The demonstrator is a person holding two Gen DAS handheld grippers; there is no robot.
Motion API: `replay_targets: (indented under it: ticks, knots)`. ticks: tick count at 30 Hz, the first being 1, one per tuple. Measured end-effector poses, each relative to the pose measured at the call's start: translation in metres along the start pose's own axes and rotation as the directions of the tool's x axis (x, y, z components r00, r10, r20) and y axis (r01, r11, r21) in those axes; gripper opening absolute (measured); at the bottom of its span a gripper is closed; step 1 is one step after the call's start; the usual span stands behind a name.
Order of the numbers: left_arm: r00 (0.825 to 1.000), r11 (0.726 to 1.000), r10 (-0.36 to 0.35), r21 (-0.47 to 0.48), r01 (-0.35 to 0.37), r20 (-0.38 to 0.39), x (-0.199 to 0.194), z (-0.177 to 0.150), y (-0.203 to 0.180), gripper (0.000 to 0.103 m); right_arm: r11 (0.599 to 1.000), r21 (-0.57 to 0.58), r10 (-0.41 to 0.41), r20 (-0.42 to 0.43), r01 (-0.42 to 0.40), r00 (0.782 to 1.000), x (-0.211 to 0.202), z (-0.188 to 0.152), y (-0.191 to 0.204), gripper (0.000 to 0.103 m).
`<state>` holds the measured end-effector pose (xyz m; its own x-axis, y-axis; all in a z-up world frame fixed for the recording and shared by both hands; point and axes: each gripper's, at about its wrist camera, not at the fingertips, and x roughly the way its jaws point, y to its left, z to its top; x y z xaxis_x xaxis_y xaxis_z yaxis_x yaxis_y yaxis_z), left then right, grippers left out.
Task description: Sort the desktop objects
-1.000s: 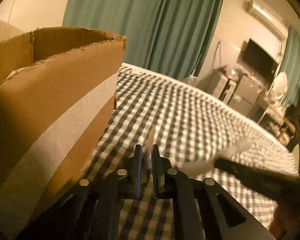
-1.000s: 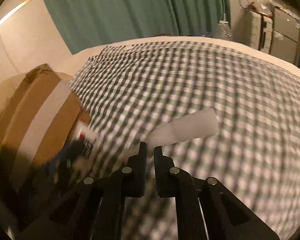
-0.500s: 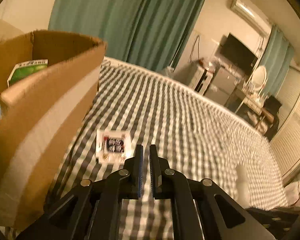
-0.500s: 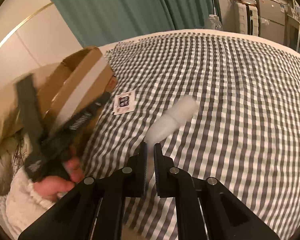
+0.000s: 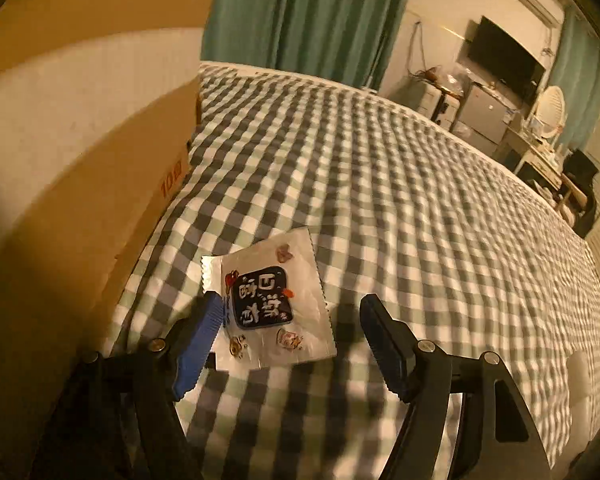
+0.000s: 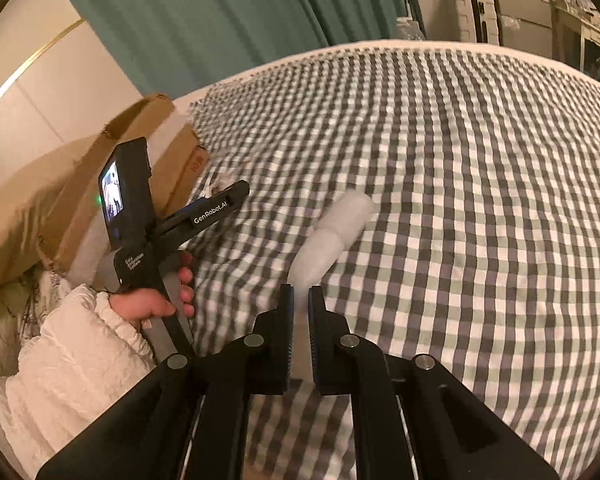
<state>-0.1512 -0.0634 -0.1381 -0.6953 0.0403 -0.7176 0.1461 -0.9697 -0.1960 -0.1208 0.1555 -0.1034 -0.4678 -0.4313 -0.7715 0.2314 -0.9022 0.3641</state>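
A white snack packet [image 5: 266, 300] with a black label lies flat on the checked cloth [image 5: 380, 184], right beside the cardboard box [image 5: 80, 152]. My left gripper [image 5: 292, 304] is open, low over the cloth, its fingers on either side of the packet's near half. My right gripper [image 6: 299, 292] is shut on the near end of a white frosted tube [image 6: 332, 232], which points away over the cloth. The left gripper [image 6: 220, 200] also shows in the right wrist view, held in a hand next to the box [image 6: 140, 160].
The cloth covers a bed that runs far and right. A teal curtain [image 5: 300, 12] hangs behind it. A TV, cabinets and a cluttered desk [image 5: 500, 92] stand at the far right. A white-sleeved arm [image 6: 72, 340] is at the lower left.
My left gripper has opened and dropped down around the packet that lies beside the box. My right gripper keeps its hold on the white tube, roughly in place.
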Motion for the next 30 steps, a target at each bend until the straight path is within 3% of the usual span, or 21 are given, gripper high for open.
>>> replay_targets:
  ticks: [1, 2, 3, 4, 12, 16, 19, 22, 23, 25, 28, 30]
  knots:
    - [1.000, 1.000, -0.005, -0.009, 0.005, 0.007, -0.001, 0.000, 0.002, 0.060, 1.000, 0.005, 0.001, -0.002, -0.001, 1.000, 0.004, 0.002, -0.003, 0.007]
    - [1.000, 1.000, -0.017, -0.018, 0.017, 0.008, -0.002, 0.002, 0.004, 0.030, 1.000, 0.009, 0.004, -0.006, -0.004, 1.000, 0.009, 0.005, -0.004, 0.007]
    - [1.000, 0.999, -0.024, -0.029, 0.024, 0.005, -0.002, 0.003, 0.007, 0.016, 1.000, 0.009, 0.003, -0.006, -0.003, 1.000, 0.012, 0.008, -0.004, 0.007]
    - [0.999, 0.999, -0.032, -0.040, 0.032, 0.002, -0.002, 0.003, 0.009, 0.011, 1.000, 0.008, 0.002, -0.006, -0.002, 1.000, 0.014, 0.012, -0.005, 0.007]
    - [0.996, 0.996, -0.075, -0.036, 0.076, 0.045, -0.023, 0.002, 0.008, 0.005, 1.000, -0.003, -0.003, -0.002, 0.003, 1.000, 0.015, 0.014, -0.003, 0.007]
    - [0.986, 0.989, -0.135, -0.043, 0.140, 0.093, -0.067, 0.005, 0.002, 0.005, 1.000, -0.023, 0.008, 0.039, -0.007, 0.999, -0.007, 0.018, 0.015, 0.007]
    - [0.971, 0.981, -0.190, -0.023, 0.195, 0.143, -0.119, 0.006, -0.003, 0.005, 0.997, -0.058, 0.058, 0.085, -0.053, 0.995, -0.029, 0.028, 0.043, 0.007]
    - [0.934, 0.963, -0.257, -0.016, 0.269, 0.249, -0.189, 0.010, 0.008, 0.005, 0.987, -0.098, 0.139, 0.128, -0.127, 0.982, -0.044, 0.041, 0.079, 0.007]
    - [0.930, 0.961, -0.260, -0.019, 0.274, 0.261, -0.200, 0.017, 0.011, 0.005, 0.978, -0.122, 0.184, 0.141, -0.168, 0.973, -0.050, 0.047, 0.098, 0.007]
    - [0.932, 0.968, -0.229, -0.032, 0.248, 0.281, -0.223, 0.027, 0.030, 0.005, 0.966, -0.154, 0.229, 0.144, -0.206, 0.963, -0.052, 0.053, 0.125, 0.008]
    - [0.952, 0.980, -0.139, -0.102, 0.172, 0.274, -0.236, 0.049, 0.073, 0.005, 0.946, -0.214, 0.276, 0.136, -0.243, 0.952, -0.043, 0.064, 0.172, 0.008]
    - [0.971, 0.994, -0.042, -0.089, 0.064, 0.234, -0.233, 0.060, 0.093, 0.005, 0.933, -0.230, 0.311, 0.120, -0.279, 0.943, -0.029, 0.072, 0.199, 0.008]
